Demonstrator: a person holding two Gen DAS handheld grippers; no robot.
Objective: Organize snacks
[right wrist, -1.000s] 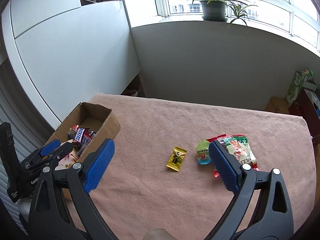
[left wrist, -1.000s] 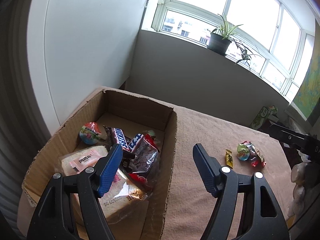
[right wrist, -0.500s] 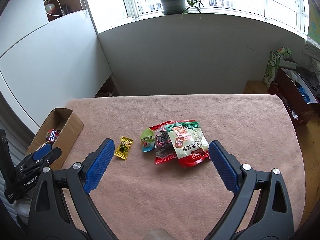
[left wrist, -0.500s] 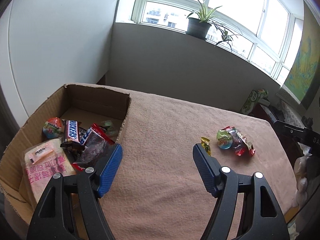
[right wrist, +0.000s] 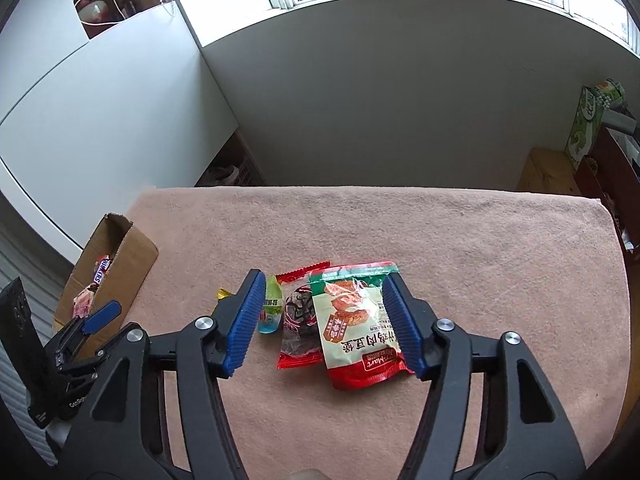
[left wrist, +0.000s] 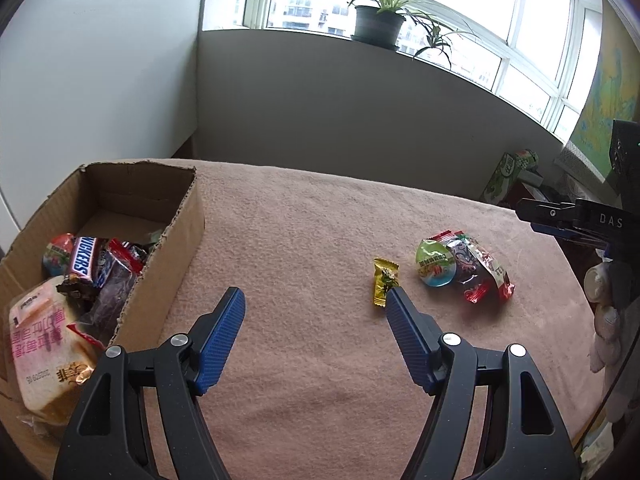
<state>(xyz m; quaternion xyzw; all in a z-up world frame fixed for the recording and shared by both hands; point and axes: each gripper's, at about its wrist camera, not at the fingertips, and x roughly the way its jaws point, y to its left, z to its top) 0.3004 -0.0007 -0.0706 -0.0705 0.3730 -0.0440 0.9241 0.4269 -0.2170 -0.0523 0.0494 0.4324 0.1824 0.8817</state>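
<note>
Pink cloth over the table [right wrist: 460,240], grey wall and a bright window with a potted plant [left wrist: 376,26] behind. At the cloth's middle, a small heap of loose snacks: red-and-green packet [right wrist: 356,328] uppermost, overlapping a red packet with dark contents [right wrist: 298,320], with a round jelly cup [right wrist: 272,308] tucked against that one's left edge. Just beside the heap, lying apart, a yellow candy [left wrist: 383,280]. Poised around the heap, the right gripper [right wrist: 324,318]: jaws just been closing, now partway in, with the two packets between the blue pads but no clear pressing yet, the right pad right at the top packet's edge. Judged as the grasp step of one more pick, probably for that top packet. Calls next for finishing the squeeze on the crinkly film without catching the red packet beneath, then a lift and a carry leftward. Off to the left, at the cloth's edge, the cardboard box [left wrist: 188,216], already holding a Snickers bar [left wrist: 84,256], a bread pack [left wrist: 40,344] and other wrappers. Between box and heap, the left gripper [left wrist: 314,296], jaws wide apart and empty over bare cloth, right pad tip near the yellow candy. Looks placed to take that candy afterwards.
</note>
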